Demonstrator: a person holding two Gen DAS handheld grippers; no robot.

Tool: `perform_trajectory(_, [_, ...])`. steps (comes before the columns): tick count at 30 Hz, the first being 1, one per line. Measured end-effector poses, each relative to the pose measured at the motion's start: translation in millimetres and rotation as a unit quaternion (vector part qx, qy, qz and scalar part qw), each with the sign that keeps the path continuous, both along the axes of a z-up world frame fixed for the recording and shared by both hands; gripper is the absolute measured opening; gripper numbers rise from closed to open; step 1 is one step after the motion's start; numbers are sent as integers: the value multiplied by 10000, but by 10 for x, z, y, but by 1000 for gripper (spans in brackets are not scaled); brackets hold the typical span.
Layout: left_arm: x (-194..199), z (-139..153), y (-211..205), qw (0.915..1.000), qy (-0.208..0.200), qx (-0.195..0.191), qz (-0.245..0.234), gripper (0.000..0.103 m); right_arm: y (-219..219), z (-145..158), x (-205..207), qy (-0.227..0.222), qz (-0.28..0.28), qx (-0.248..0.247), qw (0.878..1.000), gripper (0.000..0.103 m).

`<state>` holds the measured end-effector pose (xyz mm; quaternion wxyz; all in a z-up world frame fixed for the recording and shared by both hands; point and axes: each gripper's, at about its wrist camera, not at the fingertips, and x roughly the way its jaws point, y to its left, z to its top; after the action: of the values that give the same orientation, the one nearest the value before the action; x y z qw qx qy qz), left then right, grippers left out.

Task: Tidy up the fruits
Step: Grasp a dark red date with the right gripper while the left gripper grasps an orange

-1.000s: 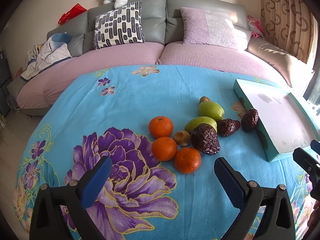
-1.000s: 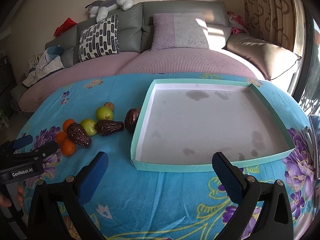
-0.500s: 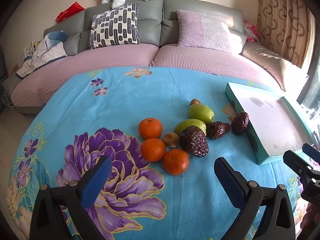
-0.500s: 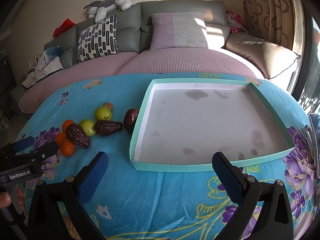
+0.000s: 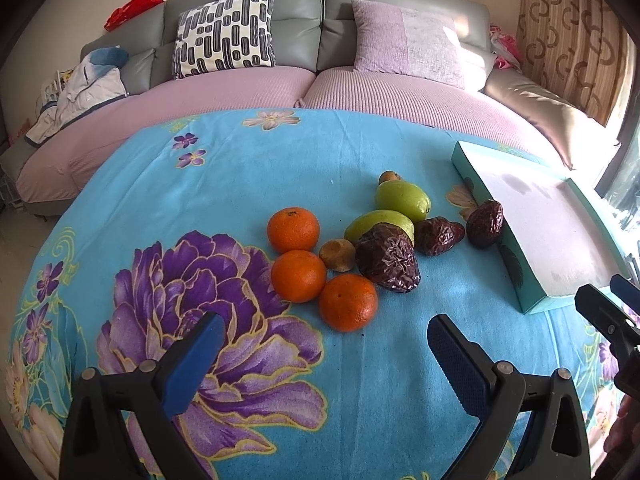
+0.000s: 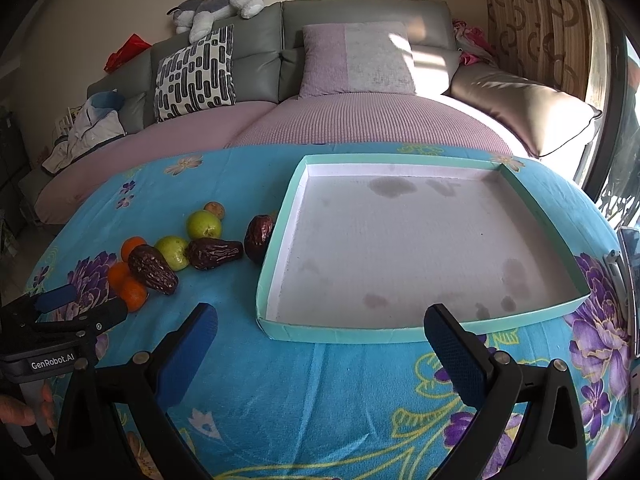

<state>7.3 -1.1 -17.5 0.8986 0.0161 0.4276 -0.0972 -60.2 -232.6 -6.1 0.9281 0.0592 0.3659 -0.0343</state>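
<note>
currently the left gripper [image 5: 320,356], blue-padded jaws spread wide and empty, hangs above the blue floral tablecloth [image 5: 240,168]. the fruit cluster lies at its 12 o'clock: the nearest round orange tangerine [image 5: 348,302] sits just ahead, almost centred between the jaws, touching a second tangerine [image 5: 298,276] at 11 o'clock. the large wrinkled dark-brown date [image 5: 387,258] lies at 1 o'clock, long axis running from 11 to 5 o'clock. the shallow teal-rimmed white tray [image 6: 440,158] stands empty, at 12 o'clock from the right gripper [image 6: 320,354], whose jaws are likewise apart and empty. judgement: the left gripper is nearer the fruit; the tray lies to its 2 o'clock.
</note>
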Motion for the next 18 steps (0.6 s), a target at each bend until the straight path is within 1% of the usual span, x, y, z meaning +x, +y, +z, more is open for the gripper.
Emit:
perform_trajectory(3, [10,-8,23,10000,50,-16,30,100,-2,4,10,-11,1,3,10000,103])
perform_trajectory(5, [32,5,58,9999,61,0,93,96,12,44,24,-114,34,21,9999,101])
perform_trajectory(10, [150,108,235,9994,72,-139,321,96,183,163,152,-392,436,118,9982,100])
perform_trajectory(13, [250,189,366,9983,64,-217,540,96,345,205,286,-490,714,128,9962,91])
perform_trajectory(16, [326,280,462,9972,-8,-327,672,92,504,225,436,-556,1001,276,9930,89])
perform_trajectory(18, [378,309,492,9970,-3,-359,684,91,614,221,501,-572,1175,407,9906,81])
